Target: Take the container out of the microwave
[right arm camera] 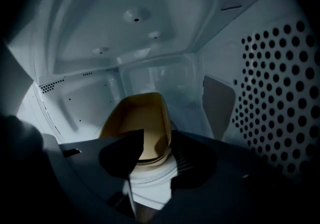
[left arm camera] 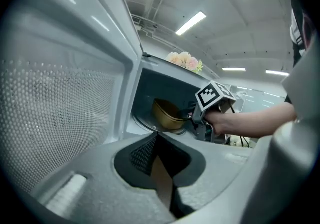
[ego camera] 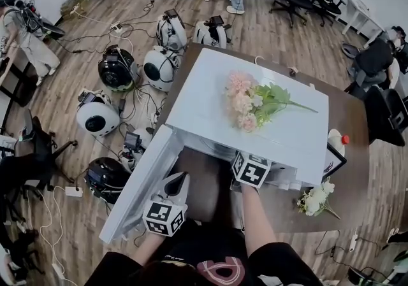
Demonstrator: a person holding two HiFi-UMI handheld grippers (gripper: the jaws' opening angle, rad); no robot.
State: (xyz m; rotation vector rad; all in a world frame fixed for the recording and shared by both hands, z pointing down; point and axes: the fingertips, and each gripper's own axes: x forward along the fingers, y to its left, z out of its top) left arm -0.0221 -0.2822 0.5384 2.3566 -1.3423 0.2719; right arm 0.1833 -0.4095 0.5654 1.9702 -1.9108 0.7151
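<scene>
The white microwave [ego camera: 210, 97] stands on a brown table with its door [ego camera: 143, 183] swung open to the left. Inside, a tan container [right arm camera: 137, 118] rests on the turntable; the left gripper view also catches the container [left arm camera: 167, 114]. My right gripper [right arm camera: 152, 160] reaches into the cavity, its fingers lying against the near end of the container on both sides. From above only its marker cube [ego camera: 250, 169] shows at the opening. My left gripper [ego camera: 178, 179] hangs outside by the open door, shut and holding nothing.
A pink flower bunch [ego camera: 255, 103] lies on top of the microwave. A small flower sprig [ego camera: 317, 199] and a red-capped bottle [ego camera: 336, 141] sit on the table [ego camera: 347, 119] at the right. Round machines [ego camera: 118, 68] and cables cover the floor to the left.
</scene>
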